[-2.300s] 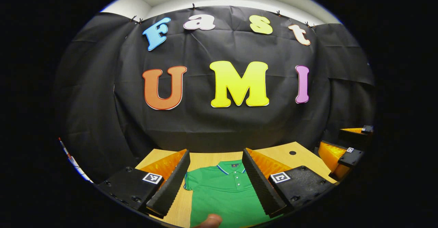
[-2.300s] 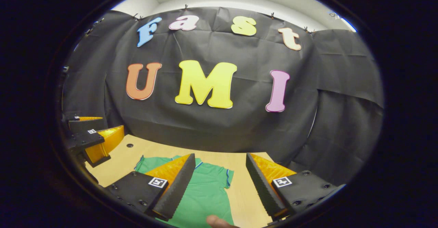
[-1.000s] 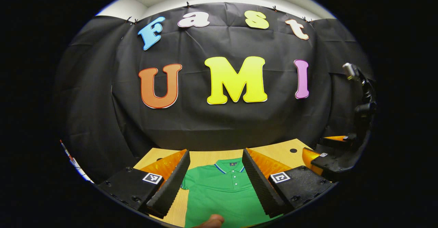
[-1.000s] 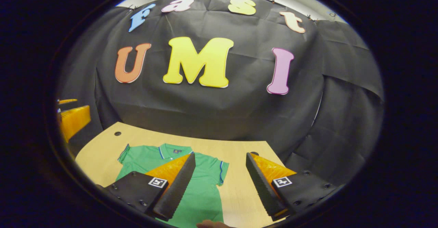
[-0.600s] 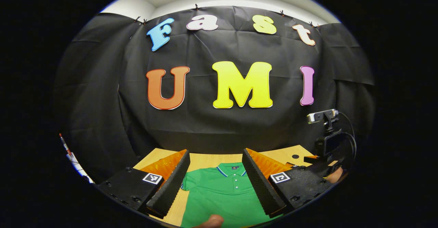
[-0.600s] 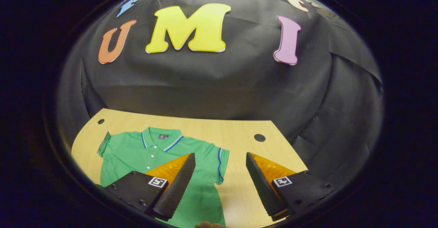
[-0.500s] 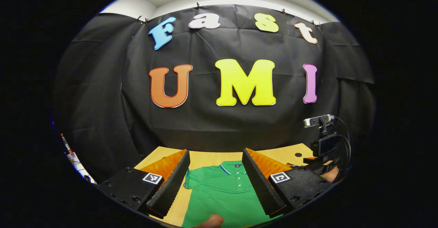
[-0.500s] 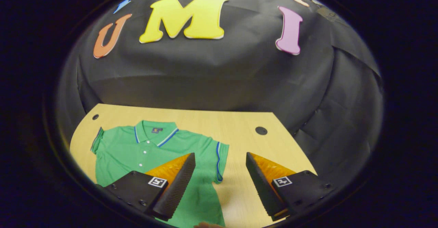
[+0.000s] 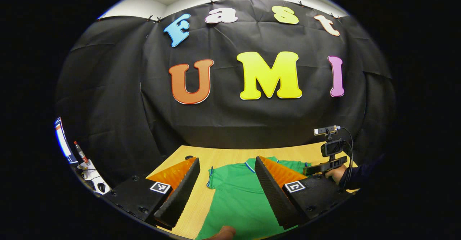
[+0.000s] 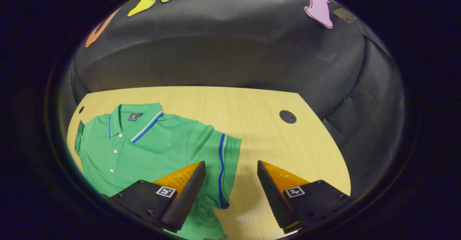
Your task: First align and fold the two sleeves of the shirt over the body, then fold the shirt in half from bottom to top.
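Right gripper view is showing the green short-sleeved polo shirt [image 10: 151, 142] lying flat and unfolded on the light wooden table [image 10: 259, 124], collar toward the far wall. The right gripper [image 10: 230, 193] is hovering above the shirt's right sleeve [image 10: 225, 160] with its fingers apart, gripping nothing. Left gripper view is showing the left gripper [image 9: 227, 189] hanging over the shirt's left side, fingers likewise spread wide and empty, while a hand [image 9: 336, 173] at the far right is holding the other gripper.
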`<state>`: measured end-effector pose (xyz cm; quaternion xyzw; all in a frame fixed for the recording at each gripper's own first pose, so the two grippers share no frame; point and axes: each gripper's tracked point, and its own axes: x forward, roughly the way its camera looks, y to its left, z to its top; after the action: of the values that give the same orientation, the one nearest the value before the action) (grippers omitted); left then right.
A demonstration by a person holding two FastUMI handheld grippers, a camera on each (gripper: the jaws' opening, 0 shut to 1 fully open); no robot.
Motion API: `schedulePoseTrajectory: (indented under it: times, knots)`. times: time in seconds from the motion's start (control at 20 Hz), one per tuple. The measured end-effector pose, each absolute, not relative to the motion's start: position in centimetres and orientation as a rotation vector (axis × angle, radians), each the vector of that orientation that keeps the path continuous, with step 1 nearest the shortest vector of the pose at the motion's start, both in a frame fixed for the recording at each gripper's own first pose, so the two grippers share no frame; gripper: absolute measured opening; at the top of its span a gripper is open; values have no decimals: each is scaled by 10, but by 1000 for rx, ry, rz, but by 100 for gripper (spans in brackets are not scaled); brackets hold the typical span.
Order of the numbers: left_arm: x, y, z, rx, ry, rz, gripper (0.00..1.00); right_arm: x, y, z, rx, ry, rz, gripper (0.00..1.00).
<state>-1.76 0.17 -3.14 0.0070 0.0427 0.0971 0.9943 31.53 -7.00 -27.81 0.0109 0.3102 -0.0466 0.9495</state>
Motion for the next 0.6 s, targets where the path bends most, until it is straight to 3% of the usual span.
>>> schedulePoseTrajectory:
  times: [0.1, 0.2, 0.45, 0.6]
  knots:
    - [-23, 4, -37, 20, 103, 216, 99, 319, -69, -286, 39, 657, -77, 94]
    - [-28, 4, -42, 26, 121, 231, 99, 321, -71, -296, 48, 680, -72, 84]
    - [-33, -1, -50, 45, 141, 244, 99, 317, -68, -308, 114, 719, -29, 45]
    - [-36, -6, -55, 40, 146, 238, 99, 316, -68, -307, 83, 720, -5, 39]
